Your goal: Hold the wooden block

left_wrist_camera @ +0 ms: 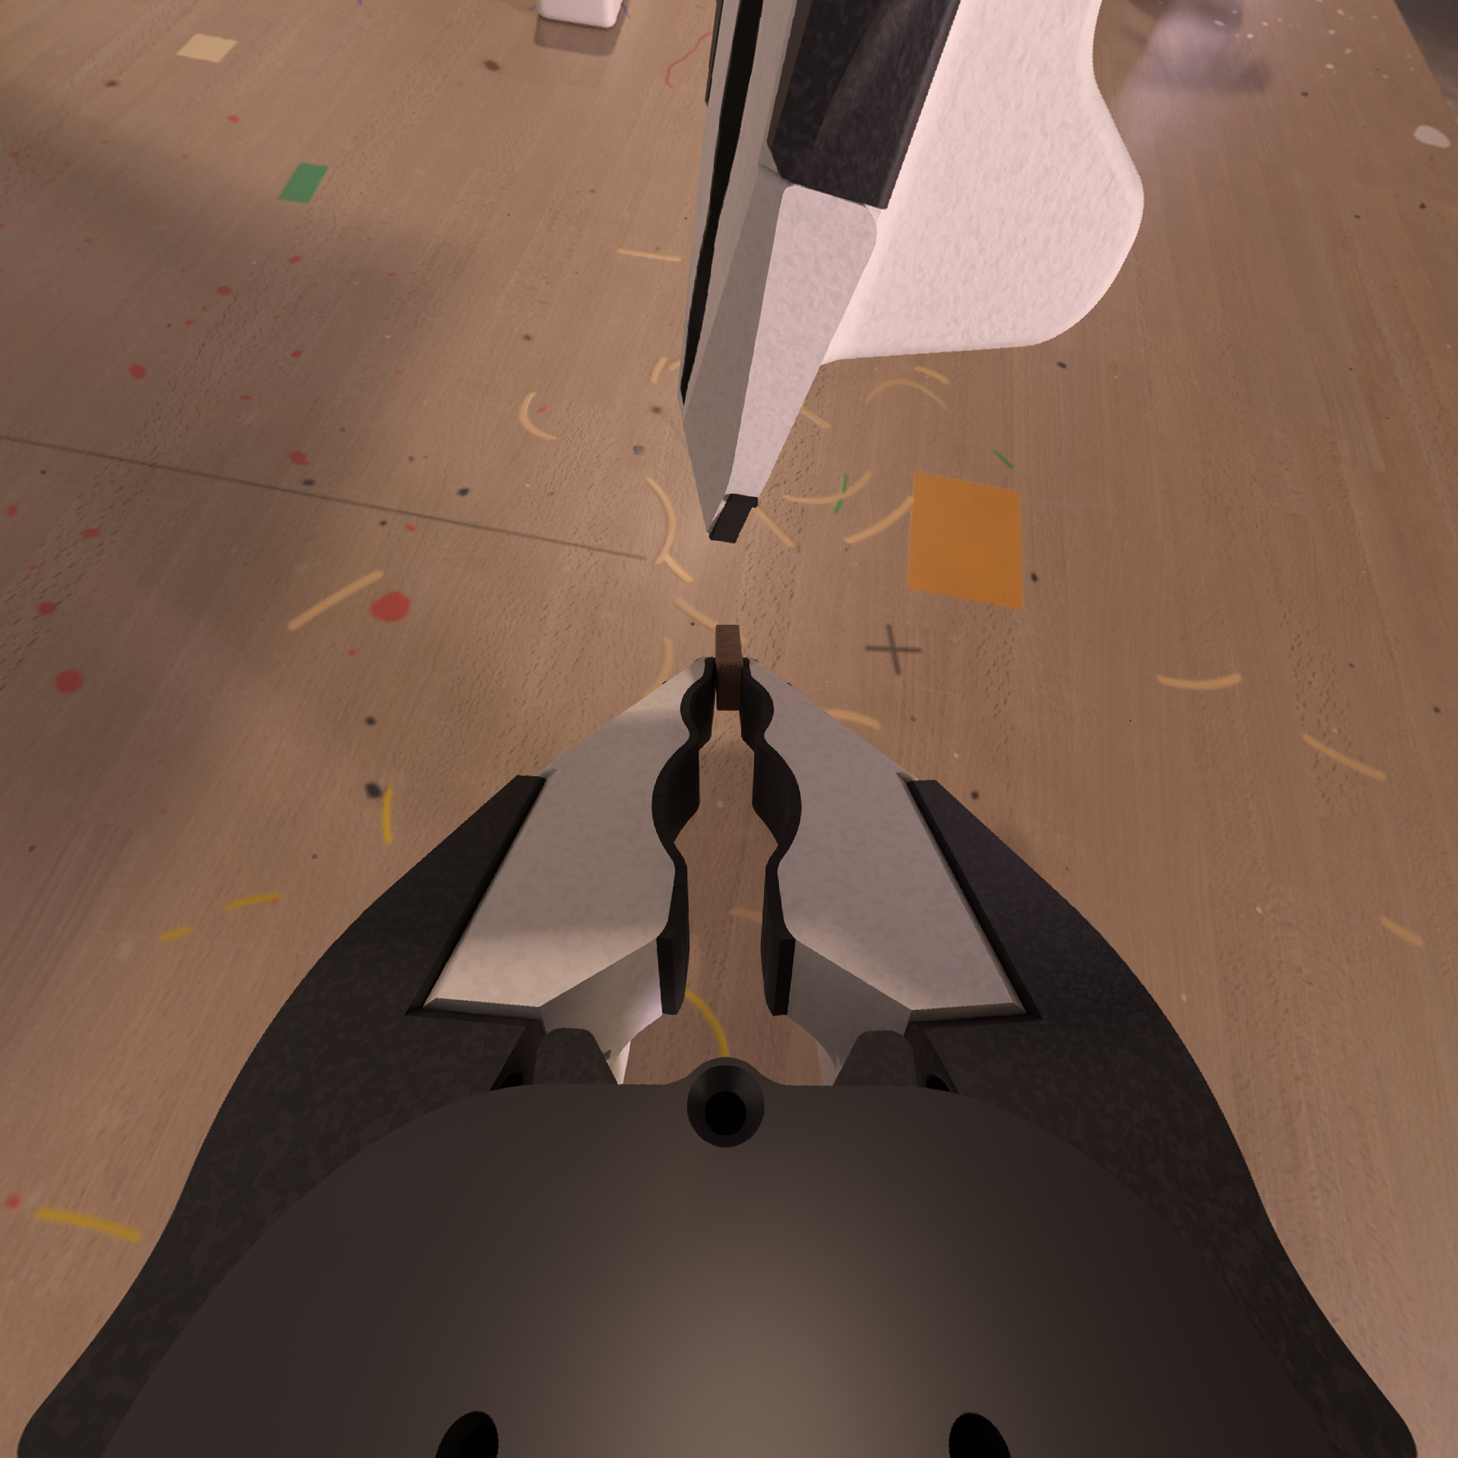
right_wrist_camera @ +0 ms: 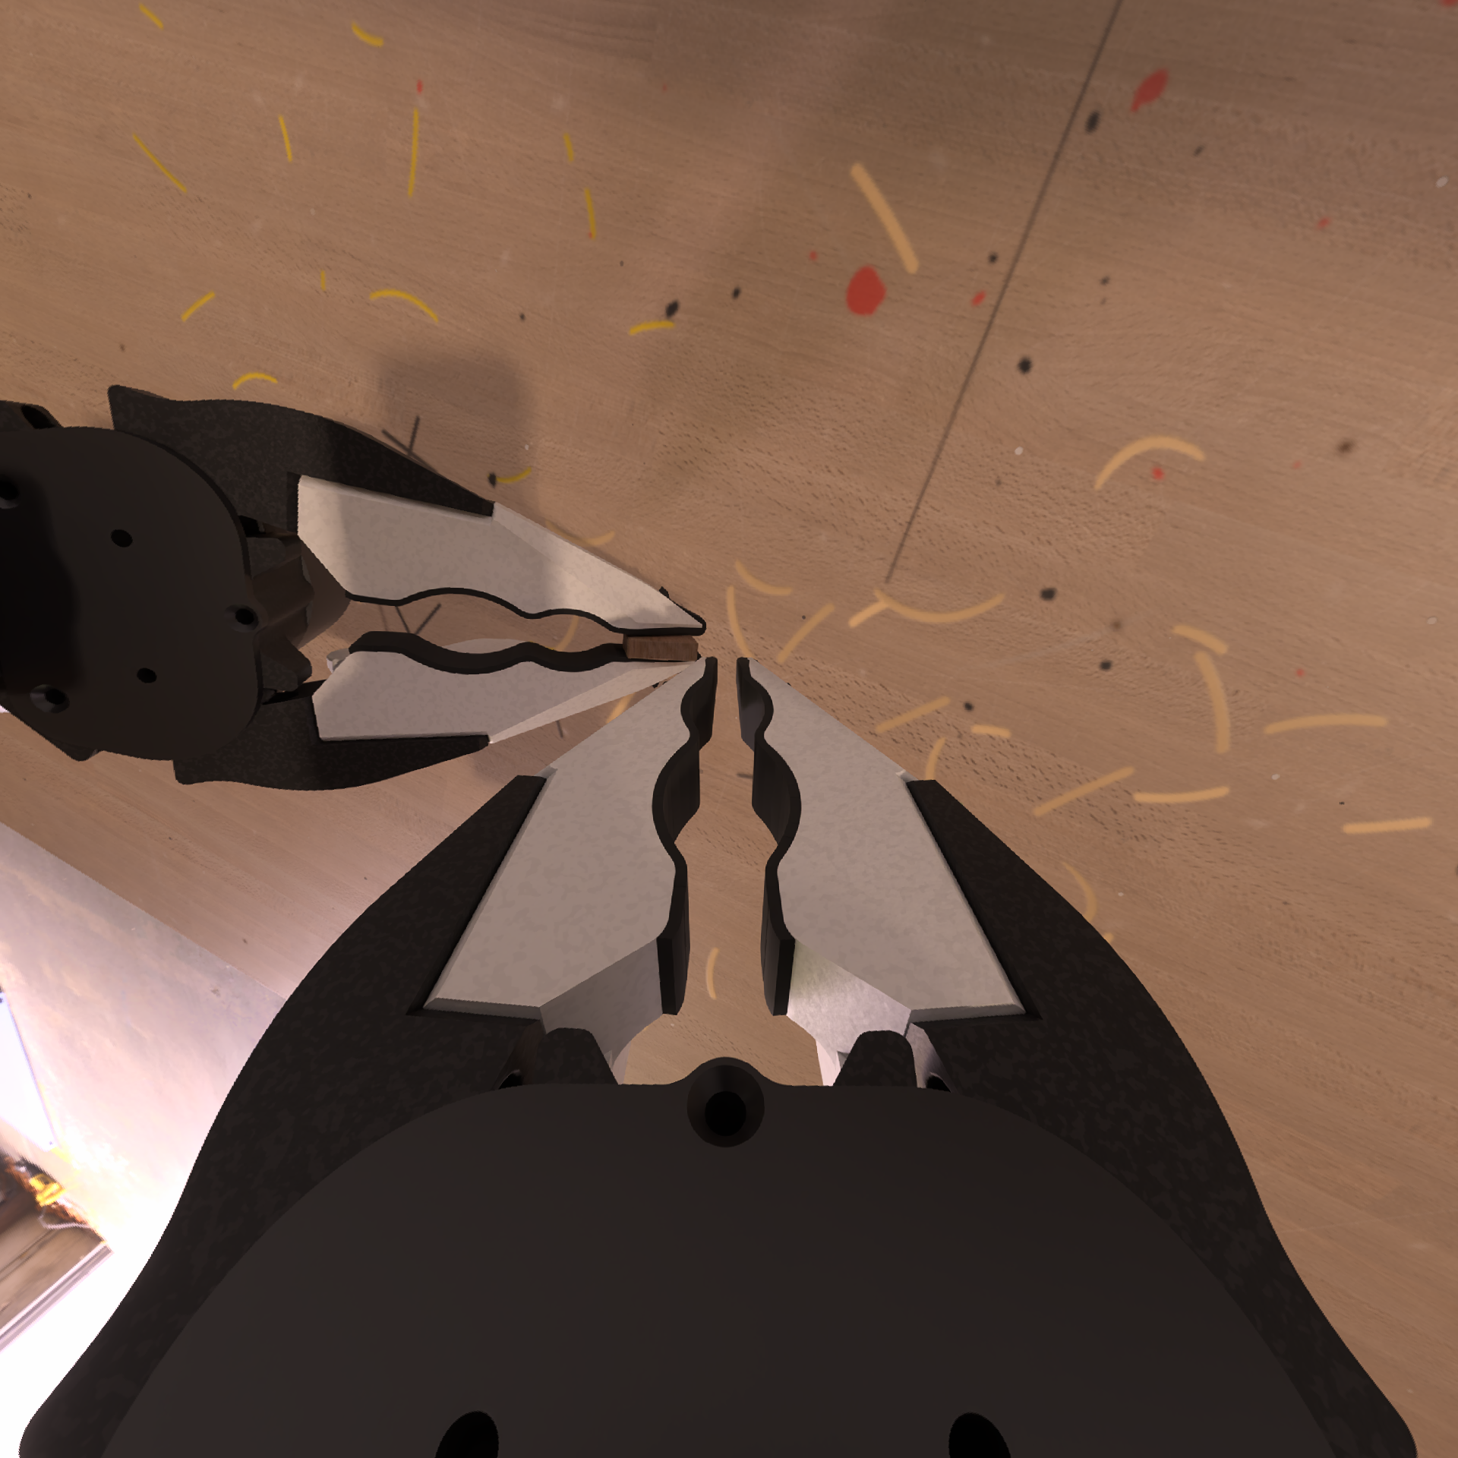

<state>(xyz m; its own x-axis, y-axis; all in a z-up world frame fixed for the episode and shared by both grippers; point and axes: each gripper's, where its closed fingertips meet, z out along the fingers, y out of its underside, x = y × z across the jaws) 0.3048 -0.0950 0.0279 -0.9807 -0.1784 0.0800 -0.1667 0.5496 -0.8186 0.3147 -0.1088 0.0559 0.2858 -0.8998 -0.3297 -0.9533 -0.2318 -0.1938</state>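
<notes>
A small brown wooden block is pinched between the fingertips of my left gripper, which is shut on it and holds it above the wooden table. In the right wrist view the block lies level in the left gripper, which enters from the left. My right gripper has only a narrow gap between its tips, with nothing in it. Its tips are just right of the block's free end and apart from it. In the left wrist view the right gripper comes down from above, beyond the block.
The tabletop is speckled with paint spots and yellow curls. An orange patch and a green patch lie flat on it. A white object stands at the far edge. The table's edge runs at the lower left.
</notes>
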